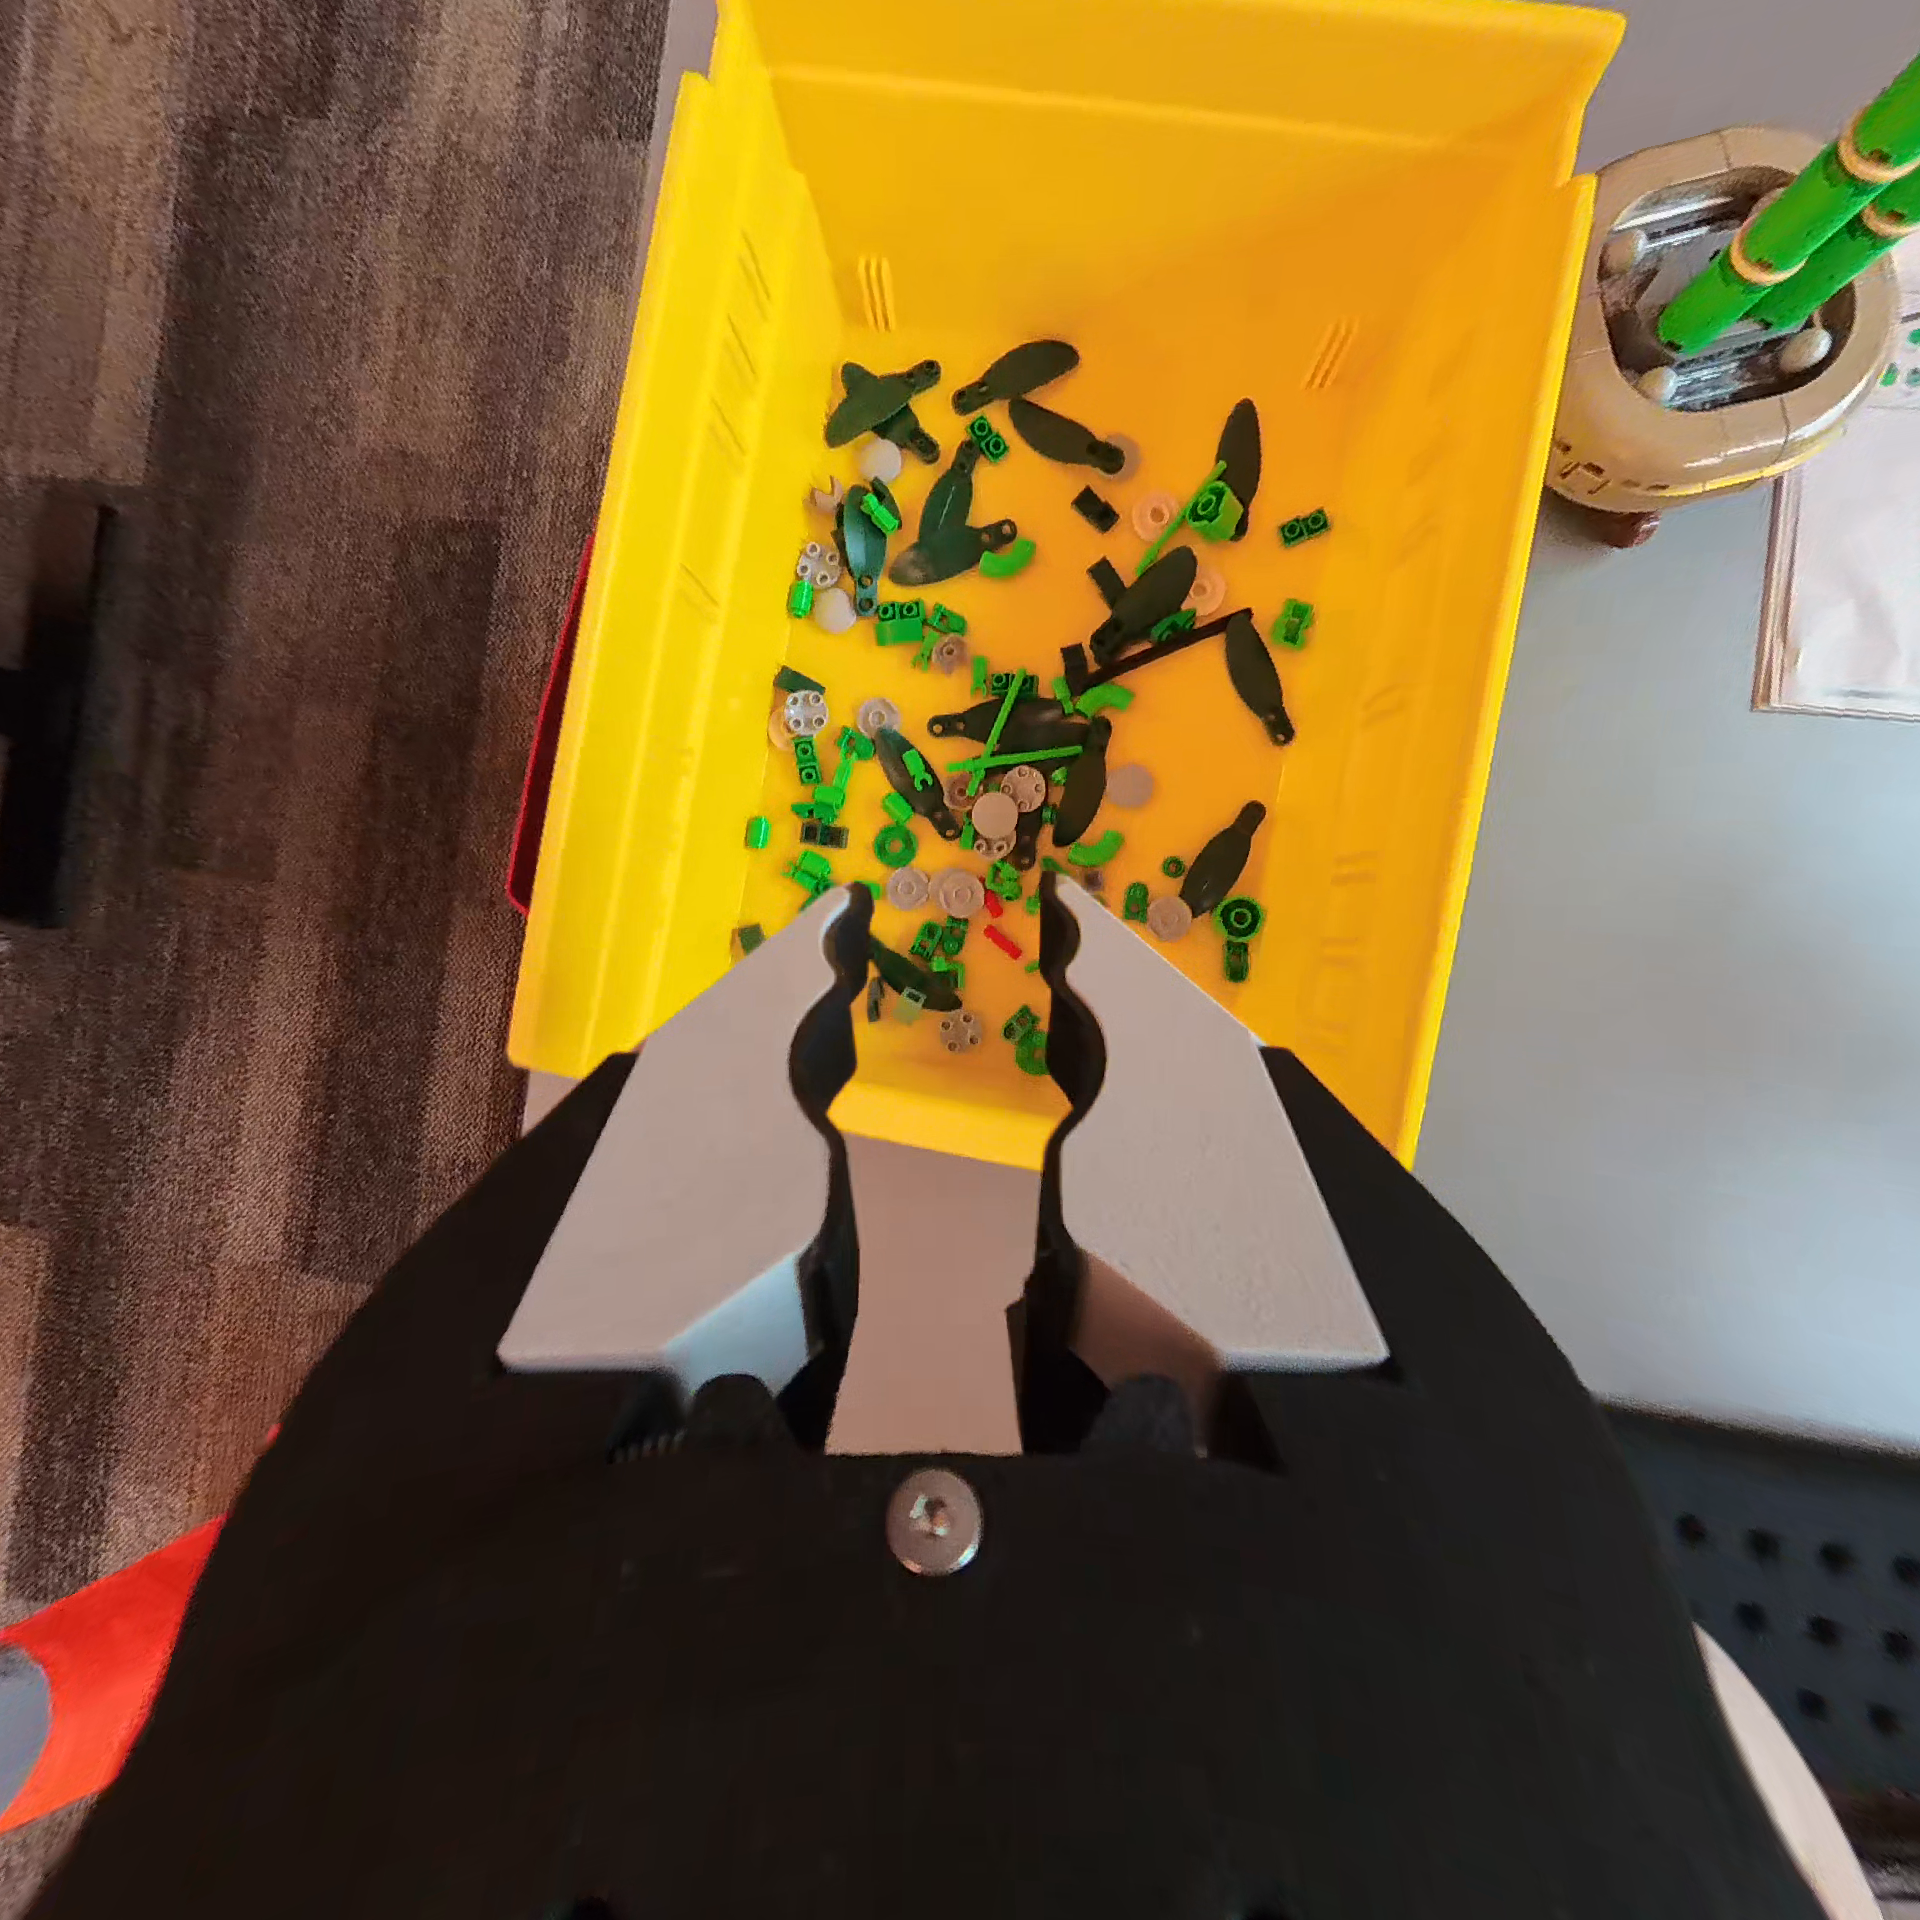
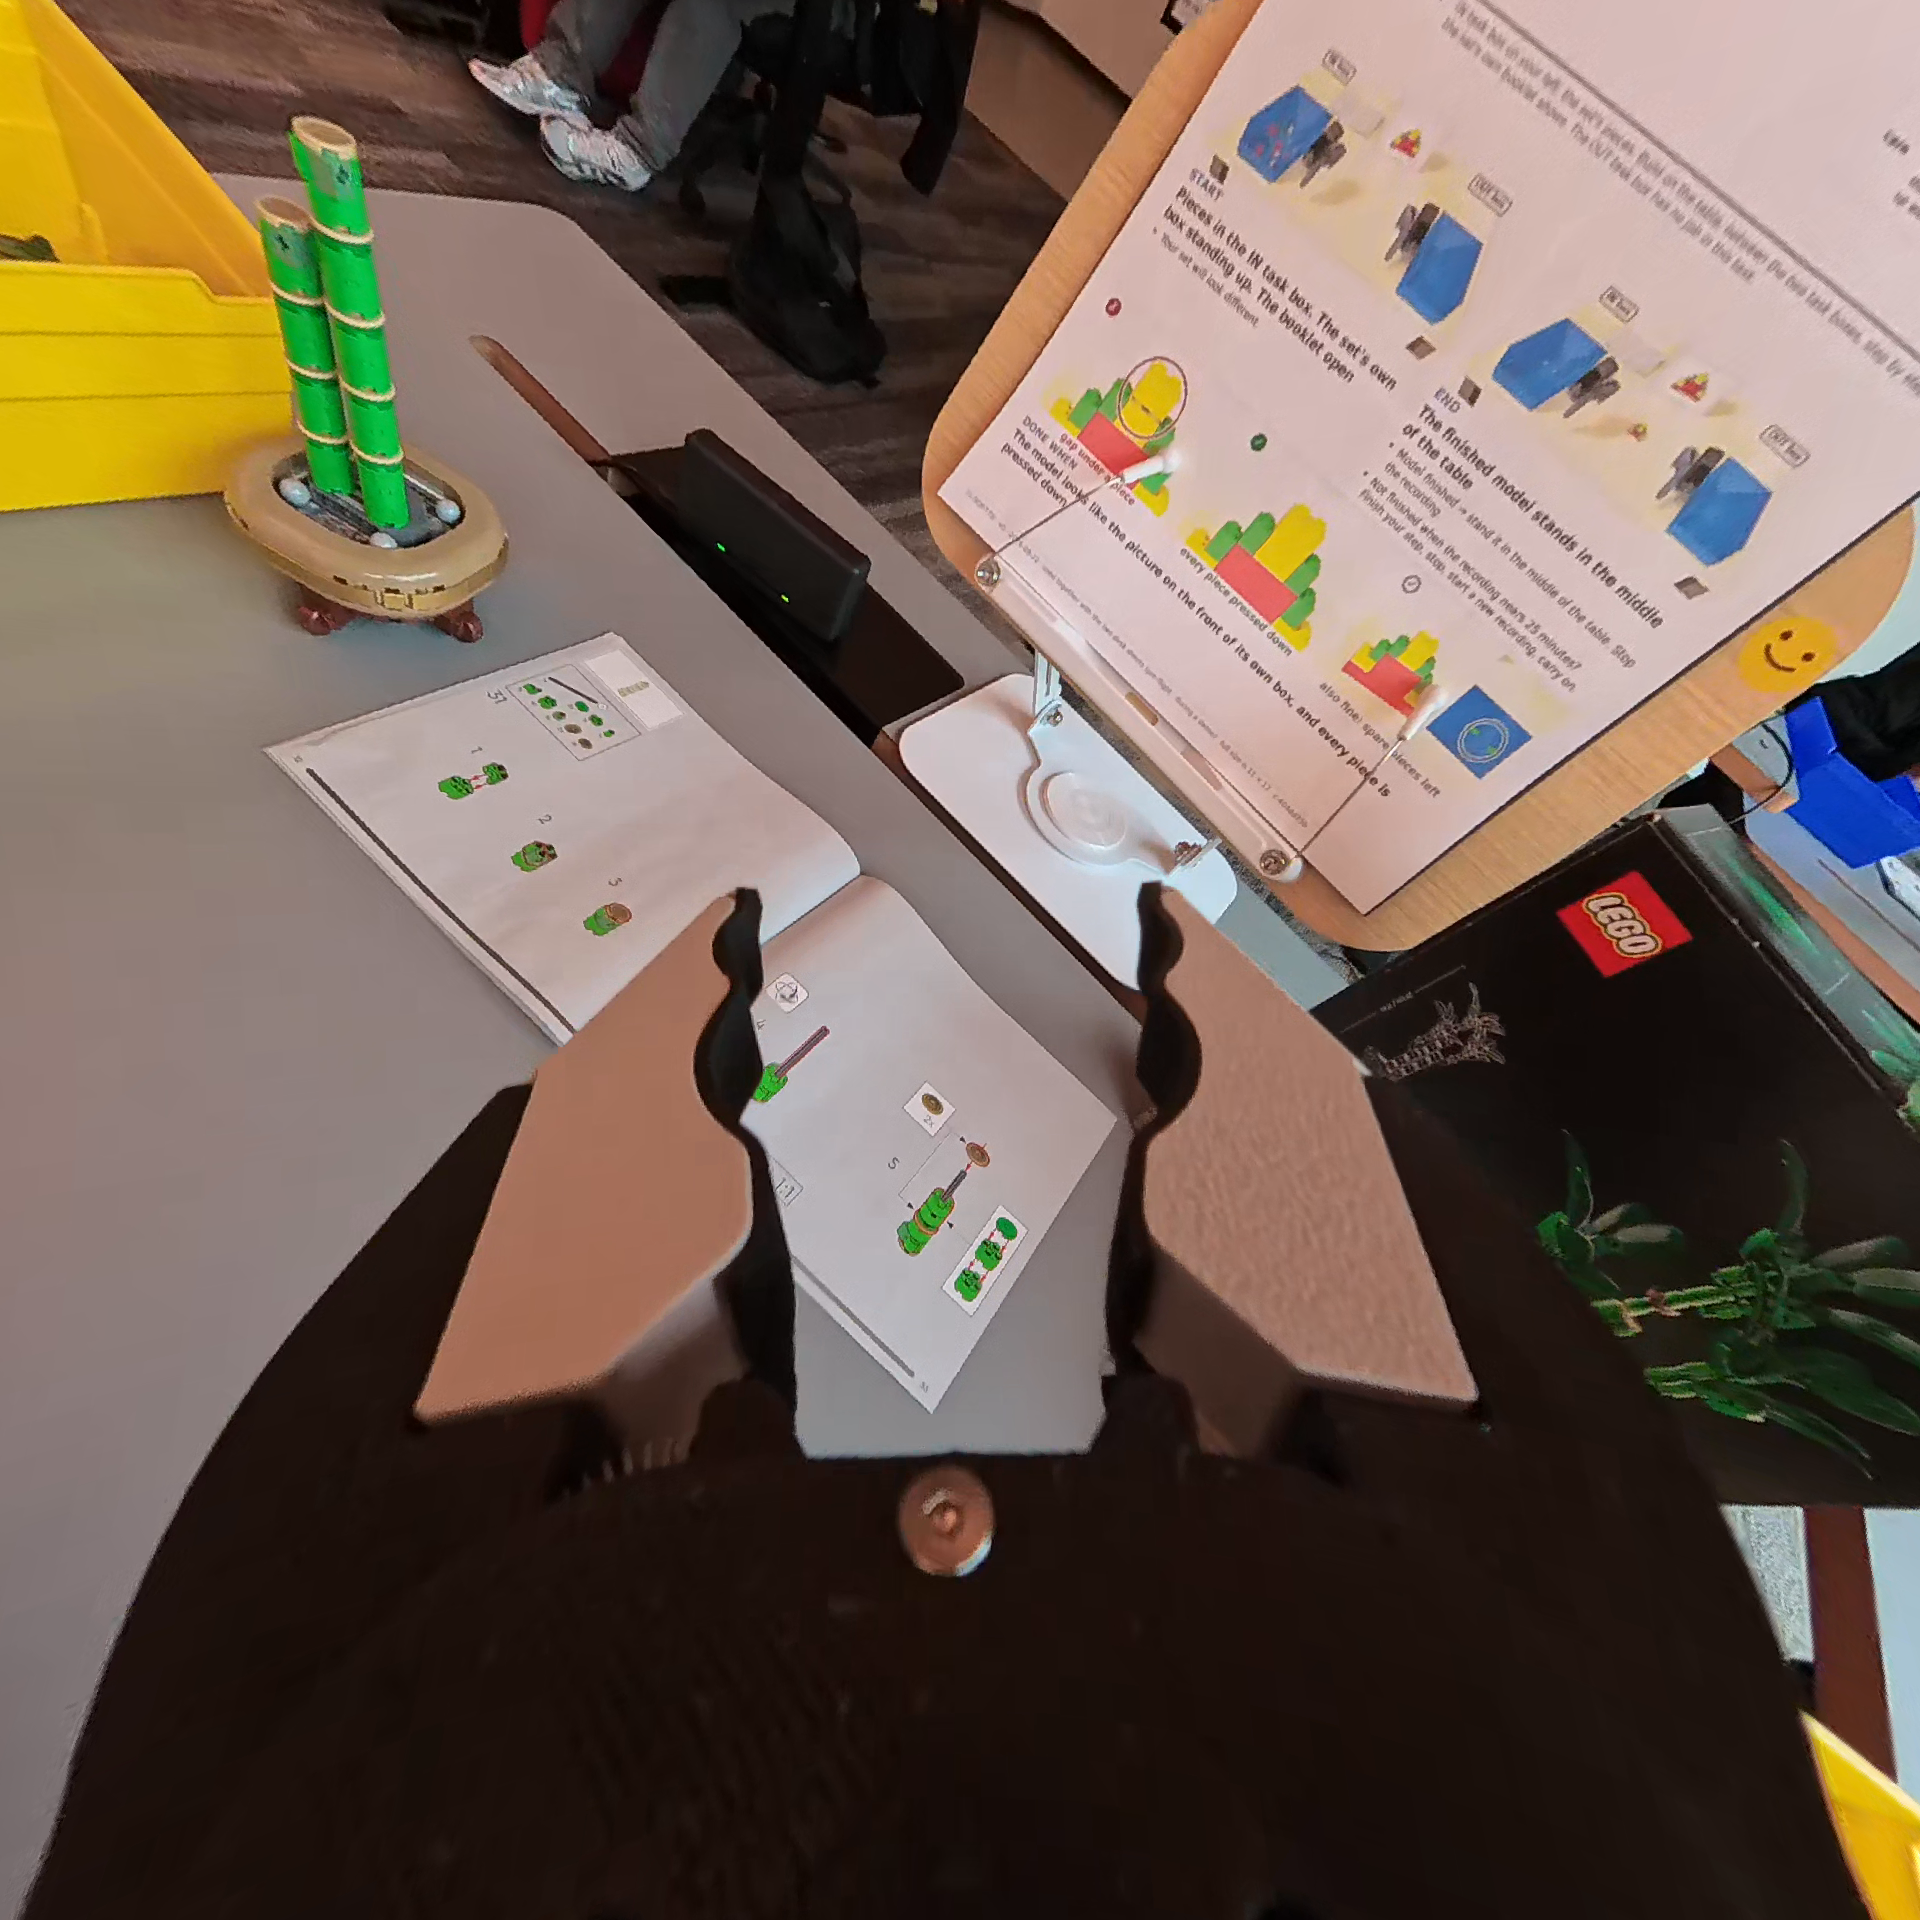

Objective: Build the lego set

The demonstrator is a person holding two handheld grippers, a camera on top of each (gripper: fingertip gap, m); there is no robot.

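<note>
Office-like workroom, grey desk [image 2: 156,935], carpet floor [image 1: 260,520], instruction stand [image 2: 1455,416]

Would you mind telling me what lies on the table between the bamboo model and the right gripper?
The open instruction booklet lies between the bamboo model and right gripper, in the right wrist view.

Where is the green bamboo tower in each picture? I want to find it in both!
Left wrist view: the green bamboo tower is at the top right edge, partly cut off, standing in its tan pot on the grey table.
Right wrist view: the tower is at the upper left, two stalks upright in the pot.
Shared landmark: the yellow bin sits just left of it in both views.
</note>
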